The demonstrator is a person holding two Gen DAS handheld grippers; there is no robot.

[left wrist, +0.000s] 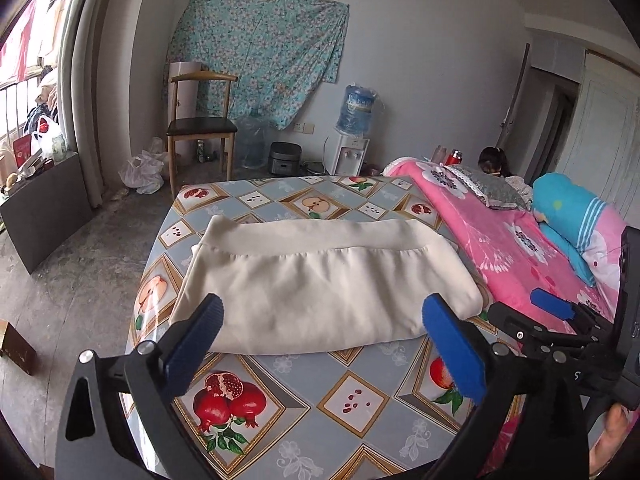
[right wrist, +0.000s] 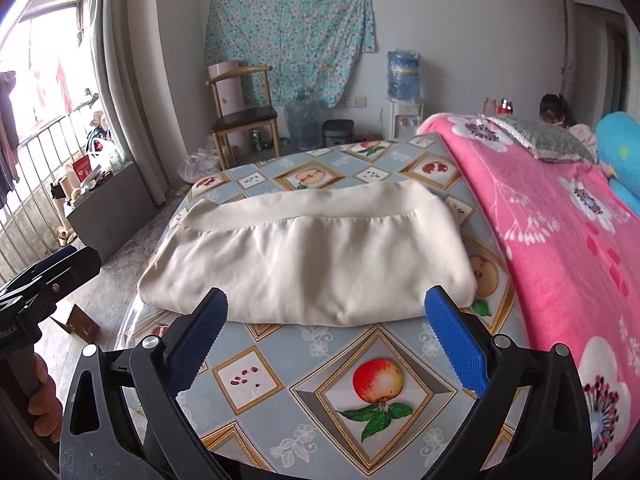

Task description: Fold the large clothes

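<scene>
- Table (left wrist: 360, 408) in the lower middle of both views, covered in a blue-grey cloth printed with fruit tiles.
- Folded cream garment (left wrist: 320, 280) (right wrist: 312, 256) flat at mid-frame on that table, one banded hem along its far edge.
- Pink floral quilt (left wrist: 520, 248) (right wrist: 560, 240) at the right, against the table's edge; grey pillow (right wrist: 544, 140) and blue cushion (left wrist: 572, 216) on top.
- Bare concrete floor at the left; window with railing at the far left.
- On the back wall, upper middle: one teal floral sheet (left wrist: 264, 40). Below it, one chair (left wrist: 202, 124), one dispenser (left wrist: 350, 152) with a bottle on top, one loose water bottle (left wrist: 252, 140).
- Left gripper (left wrist: 322, 316) above the near edge of the garment, jaws spread wide, nothing between them.
- Right gripper (right wrist: 326, 312) likewise spread wide, nothing held, fingers framing the garment's near edge.
- Two grippers in all; each partly cut off at the other view's edge.
- Garment type hard to tell while folded; layer count hidden.
- Dark-haired person (left wrist: 494, 162) at the upper right, mostly hidden behind the quilt.
</scene>
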